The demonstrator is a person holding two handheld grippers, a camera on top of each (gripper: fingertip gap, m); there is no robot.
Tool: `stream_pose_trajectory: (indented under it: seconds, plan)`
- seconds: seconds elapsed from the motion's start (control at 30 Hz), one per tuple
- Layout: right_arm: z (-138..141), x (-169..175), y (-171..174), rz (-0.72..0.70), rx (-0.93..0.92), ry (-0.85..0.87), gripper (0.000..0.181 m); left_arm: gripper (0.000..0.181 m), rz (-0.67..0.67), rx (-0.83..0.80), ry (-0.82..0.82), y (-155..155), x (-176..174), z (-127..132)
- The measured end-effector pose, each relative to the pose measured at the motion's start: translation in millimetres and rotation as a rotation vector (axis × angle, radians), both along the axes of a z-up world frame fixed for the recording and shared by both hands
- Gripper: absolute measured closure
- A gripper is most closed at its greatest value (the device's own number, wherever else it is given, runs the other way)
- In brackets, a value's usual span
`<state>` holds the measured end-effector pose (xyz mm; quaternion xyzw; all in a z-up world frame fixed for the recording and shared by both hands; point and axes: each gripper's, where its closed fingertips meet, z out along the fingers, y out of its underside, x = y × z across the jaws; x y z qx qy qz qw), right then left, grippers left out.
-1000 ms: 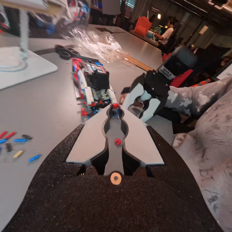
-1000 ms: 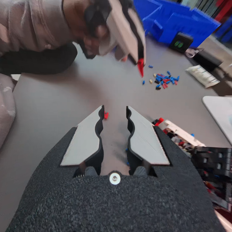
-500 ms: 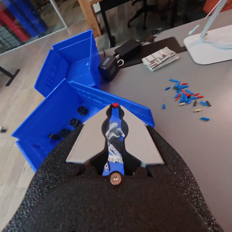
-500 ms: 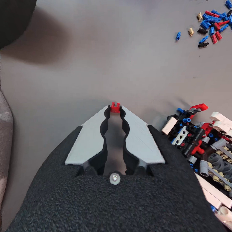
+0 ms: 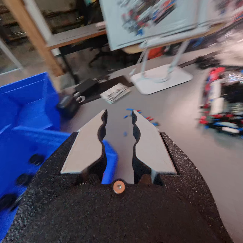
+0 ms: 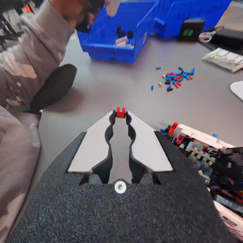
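My right gripper (image 6: 120, 111) is shut on a small red brick piece (image 6: 120, 113) and holds it at its tips above the grey table (image 6: 118, 85). My left gripper (image 5: 119, 111) is open and empty, just past the right rim of a blue bin (image 5: 32, 142) that holds black wheels (image 5: 35, 159). The same bin (image 6: 111, 51) shows far off in the right wrist view. A part-built toy car of bricks lies at the right in both views (image 5: 223, 113) (image 6: 205, 155). A scatter of small blue and red pins (image 6: 176, 78) lies on the table; in the left wrist view the pins (image 5: 132, 113) lie just beyond my left tips.
A second blue bin (image 5: 26, 94) stands behind the first. A black device (image 6: 190, 29), a folded booklet (image 5: 115, 94) and a white stand base (image 5: 161, 81) with a tilted board (image 5: 151, 19) are at the back. A person's sleeve (image 6: 26, 65) fills the left. Tip to tip, the grippers are about 25 cm apart. About 30 cm separates my left fingertips from the black device (image 6: 190, 29). My left wrist view (image 5: 74, 103) looks at it from another angle.
My left gripper held a red piece over the blue bin half a second ago; now it is open, empty and swinging right. My right gripper closed on the red piece and lifted it.
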<state>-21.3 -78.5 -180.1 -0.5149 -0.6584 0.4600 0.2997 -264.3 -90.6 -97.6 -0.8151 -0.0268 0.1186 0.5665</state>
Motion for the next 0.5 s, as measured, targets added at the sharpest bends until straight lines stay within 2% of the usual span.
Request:
stream_pose_trajectory:
  seconds: [0.03,0.13,0.2,0.33,0.5]
  plan:
    - [13,0,5,-0.018,0.004,0.075,0.167,0.146,-0.149,0.058,-0.081,13,34,6]
    - [38,3,19,-0.067,0.098,0.224,0.167,0.15,-0.589,0.142,-0.401,34,134,14]
    - [43,6,24,-0.085,0.178,0.272,0.167,0.151,-0.771,0.101,-0.599,38,183,6]
    - [40,10,26,-0.089,0.383,0.295,0.167,0.152,-0.924,-0.059,-0.801,43,244,-27]
    - [35,12,28,-0.099,0.526,0.292,0.167,0.166,-0.954,-0.118,-0.931,45,265,-44]
